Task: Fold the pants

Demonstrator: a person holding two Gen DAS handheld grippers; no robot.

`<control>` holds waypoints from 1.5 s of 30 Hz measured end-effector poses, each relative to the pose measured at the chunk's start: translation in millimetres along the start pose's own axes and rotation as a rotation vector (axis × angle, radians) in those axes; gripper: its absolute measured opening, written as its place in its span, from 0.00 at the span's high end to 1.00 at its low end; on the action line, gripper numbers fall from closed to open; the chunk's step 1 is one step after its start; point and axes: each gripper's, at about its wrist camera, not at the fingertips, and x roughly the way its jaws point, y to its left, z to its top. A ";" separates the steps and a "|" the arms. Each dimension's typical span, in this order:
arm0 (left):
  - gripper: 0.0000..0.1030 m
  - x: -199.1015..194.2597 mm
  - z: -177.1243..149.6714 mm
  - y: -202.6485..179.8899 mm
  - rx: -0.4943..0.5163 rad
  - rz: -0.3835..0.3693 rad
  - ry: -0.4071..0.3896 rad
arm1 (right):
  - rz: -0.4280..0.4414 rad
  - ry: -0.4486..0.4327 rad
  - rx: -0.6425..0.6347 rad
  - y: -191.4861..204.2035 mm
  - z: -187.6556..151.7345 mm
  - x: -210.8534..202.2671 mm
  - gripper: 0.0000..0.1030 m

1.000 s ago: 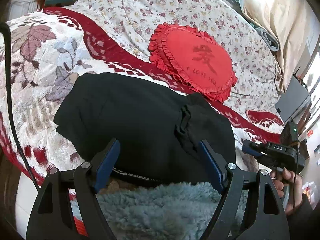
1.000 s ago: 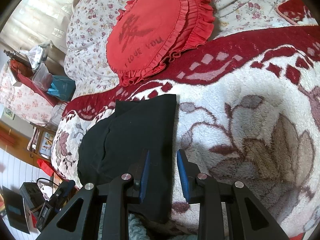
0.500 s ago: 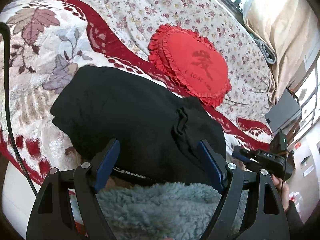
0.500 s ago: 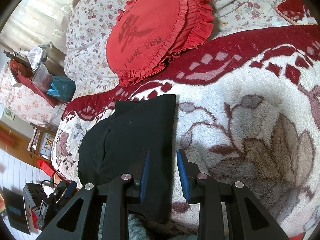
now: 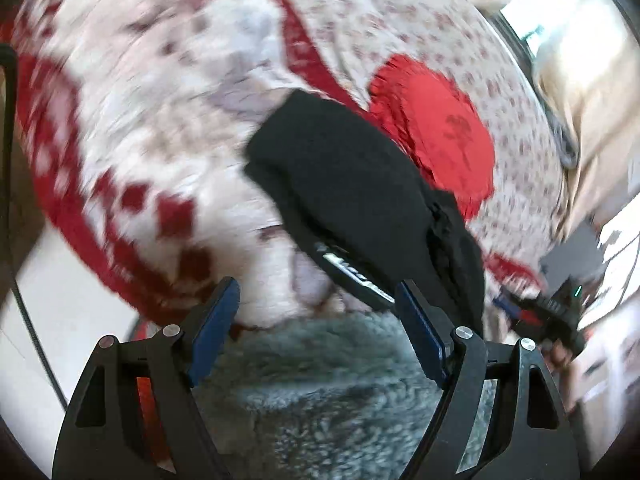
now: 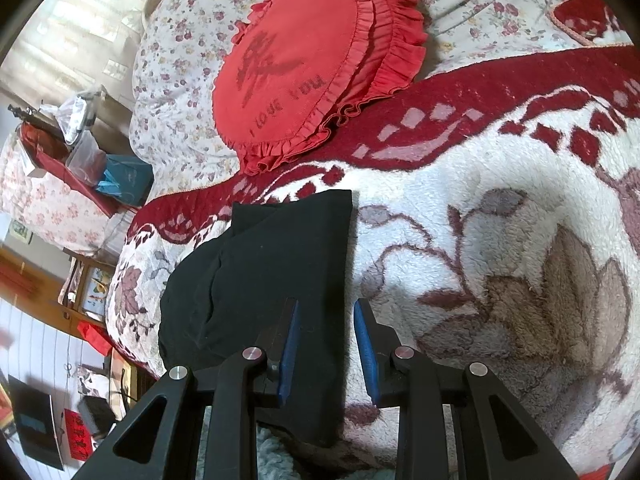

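Right of the folded pants (image 6: 276,280) the fleece blanket (image 6: 500,240) lies bare; beyond them the red heart cushion (image 6: 304,68) blocks passage

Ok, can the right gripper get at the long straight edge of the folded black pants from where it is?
Probably yes. The right gripper is open, and the black pants' straight edge runs between its fingers. Nothing lies on that edge, and the red heart pillow sits well beyond.

pants (image 6: 276,280): folded, on blanket (image 6: 500,240) | right gripper (image 6: 326,344): fingers apart over pants edge
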 end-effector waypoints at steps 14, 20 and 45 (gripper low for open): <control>0.22 44.2 50.8 52.7 -0.508 -0.374 0.028 | -0.002 0.005 0.004 0.6 -3.5 3.7 0.74; 0.17 54.9 51.5 58.6 -0.553 -0.447 -0.001 | 0.001 0.007 0.007 -0.7 -3.8 4.8 0.74; 0.17 59.6 49.9 44.4 -0.515 -0.510 0.001 | 0.004 0.014 0.012 -0.7 -4.6 7.7 0.74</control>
